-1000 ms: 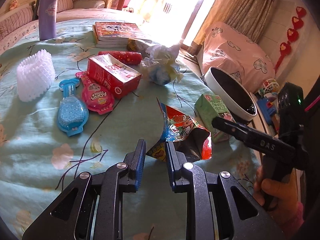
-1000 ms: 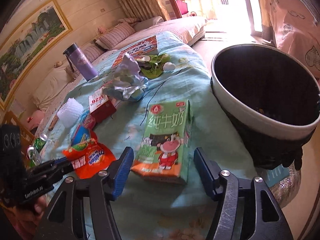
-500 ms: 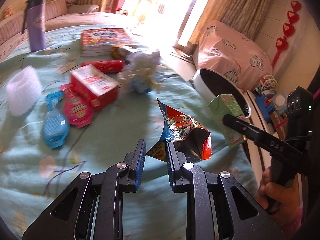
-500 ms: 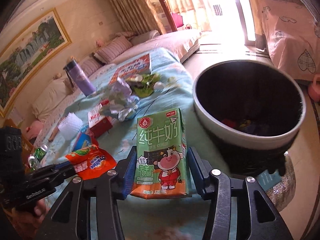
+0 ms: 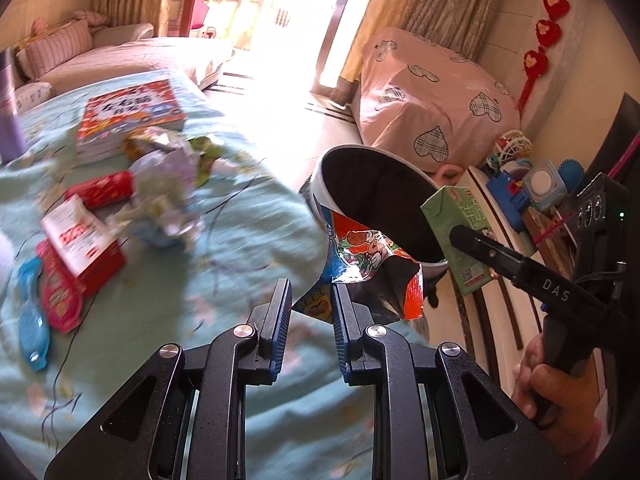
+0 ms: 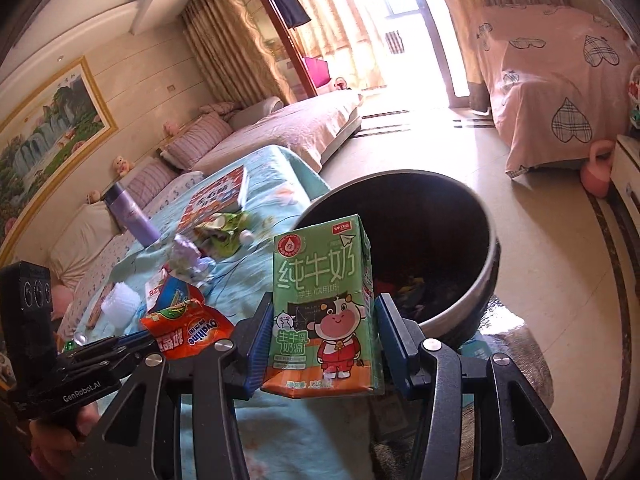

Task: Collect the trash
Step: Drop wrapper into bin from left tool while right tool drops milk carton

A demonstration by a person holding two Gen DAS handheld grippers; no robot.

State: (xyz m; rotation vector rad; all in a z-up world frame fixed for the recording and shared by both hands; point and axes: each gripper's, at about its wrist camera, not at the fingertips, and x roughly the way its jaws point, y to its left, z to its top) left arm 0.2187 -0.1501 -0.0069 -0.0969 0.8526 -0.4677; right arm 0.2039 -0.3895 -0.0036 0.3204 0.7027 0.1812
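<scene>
My left gripper (image 5: 309,304) is shut on a crumpled orange and blue snack wrapper (image 5: 366,252) and holds it up beside the near rim of the black trash bin (image 5: 376,184). My right gripper (image 6: 322,340) is shut on a green milk carton (image 6: 324,312) and holds it upright in front of the bin (image 6: 440,240). The carton (image 5: 460,232) and the right gripper (image 5: 476,246) also show in the left wrist view, at the bin's right rim. The wrapper (image 6: 188,328) and the left gripper (image 6: 132,344) show at lower left in the right wrist view.
The teal tablecloth (image 5: 200,280) holds a red box (image 5: 80,244), a red tube (image 5: 102,192), crumpled paper (image 5: 164,188), books (image 5: 128,116), candy packs (image 5: 56,300) and a purple bottle (image 6: 130,216). A pink covered chair (image 5: 432,108) and a toy shelf (image 5: 520,184) stand beyond the bin.
Both grippers lifted off the table and swung right toward the bin. The right gripper closed on the milk carton and raised it upright. The wrapper stays in the left gripper.
</scene>
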